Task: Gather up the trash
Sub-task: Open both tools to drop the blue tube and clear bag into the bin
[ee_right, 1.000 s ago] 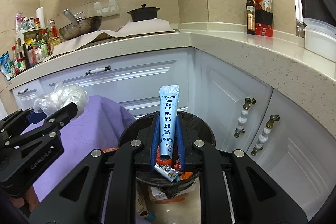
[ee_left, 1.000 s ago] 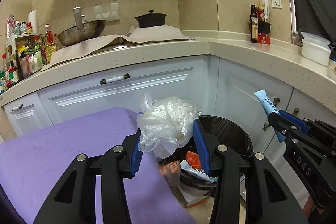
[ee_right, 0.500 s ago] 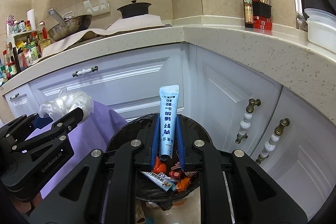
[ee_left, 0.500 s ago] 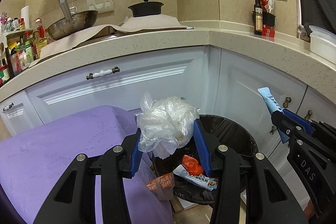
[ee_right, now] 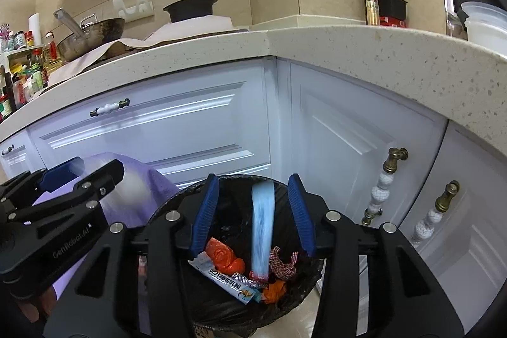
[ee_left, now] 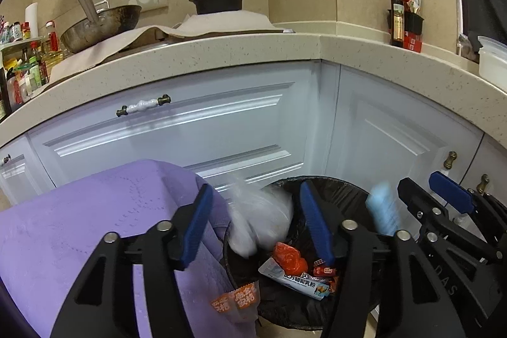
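A round bin with a black liner (ee_left: 342, 195) (ee_right: 228, 189) stands on the floor by the corner cabinets, holding several wrappers. My left gripper (ee_left: 256, 227) is open above its left rim; a crumpled clear plastic bag (ee_left: 259, 217) falls blurred between the jaws. My right gripper (ee_right: 253, 211) is open over the bin; a light blue tube (ee_right: 262, 227) drops blurred between its jaws. The tube (ee_left: 381, 211) and the right gripper (ee_left: 437, 195) also show in the left wrist view; the left gripper (ee_right: 79, 176) shows in the right wrist view.
A purple cloth (ee_left: 95, 211) covers a surface left of the bin, with orange packets (ee_left: 236, 301) at its edge. White cabinets with knobs (ee_right: 393, 160) stand behind. The counter holds a wok (ee_left: 101, 24), a black pot (ee_left: 218, 0), bottles and a white container (ee_right: 484, 24).
Both grippers moved lower and closer to the bin, then opened. The plastic bag and the blue tube left the jaws and are falling into the bin.
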Motion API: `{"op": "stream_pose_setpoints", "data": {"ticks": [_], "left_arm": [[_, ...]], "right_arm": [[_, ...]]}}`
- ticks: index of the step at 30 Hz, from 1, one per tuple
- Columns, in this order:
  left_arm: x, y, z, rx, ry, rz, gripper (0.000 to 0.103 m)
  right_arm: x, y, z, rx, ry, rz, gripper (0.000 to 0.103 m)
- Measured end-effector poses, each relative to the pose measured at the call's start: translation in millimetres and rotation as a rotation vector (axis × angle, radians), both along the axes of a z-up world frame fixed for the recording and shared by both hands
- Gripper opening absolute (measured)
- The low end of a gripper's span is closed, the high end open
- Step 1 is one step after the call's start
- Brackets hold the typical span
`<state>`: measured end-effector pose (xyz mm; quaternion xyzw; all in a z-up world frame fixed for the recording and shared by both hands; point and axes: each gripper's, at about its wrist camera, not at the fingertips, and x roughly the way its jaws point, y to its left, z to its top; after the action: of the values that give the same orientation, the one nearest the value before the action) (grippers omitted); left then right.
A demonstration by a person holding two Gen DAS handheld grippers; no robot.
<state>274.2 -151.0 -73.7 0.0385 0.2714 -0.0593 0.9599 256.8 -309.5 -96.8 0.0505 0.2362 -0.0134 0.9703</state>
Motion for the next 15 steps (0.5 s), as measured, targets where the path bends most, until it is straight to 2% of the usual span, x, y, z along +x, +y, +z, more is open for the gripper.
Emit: {"op": "stream_pose_setpoints", "data": {"ticks": [6, 10, 15], "left_arm": [[0.5, 0.5, -2.8, 0.000, 0.005, 0.000, 0.070], [-0.7, -0.5, -1.6, 0.004, 0.000, -0.001, 0.073], [-5.6, 0.8, 1.9, 0.002, -0.008, -0.002, 0.075]], "right_arm": [[-1.3, 2.1, -2.2, -0.013, -0.001, -0.003, 0.045], [-3.4, 0.4, -2.9, -0.006, 0.002, -0.010, 0.045], [-10.9, -3.1, -1.4, 0.004, -0.001, -0.031, 0.052]]}}
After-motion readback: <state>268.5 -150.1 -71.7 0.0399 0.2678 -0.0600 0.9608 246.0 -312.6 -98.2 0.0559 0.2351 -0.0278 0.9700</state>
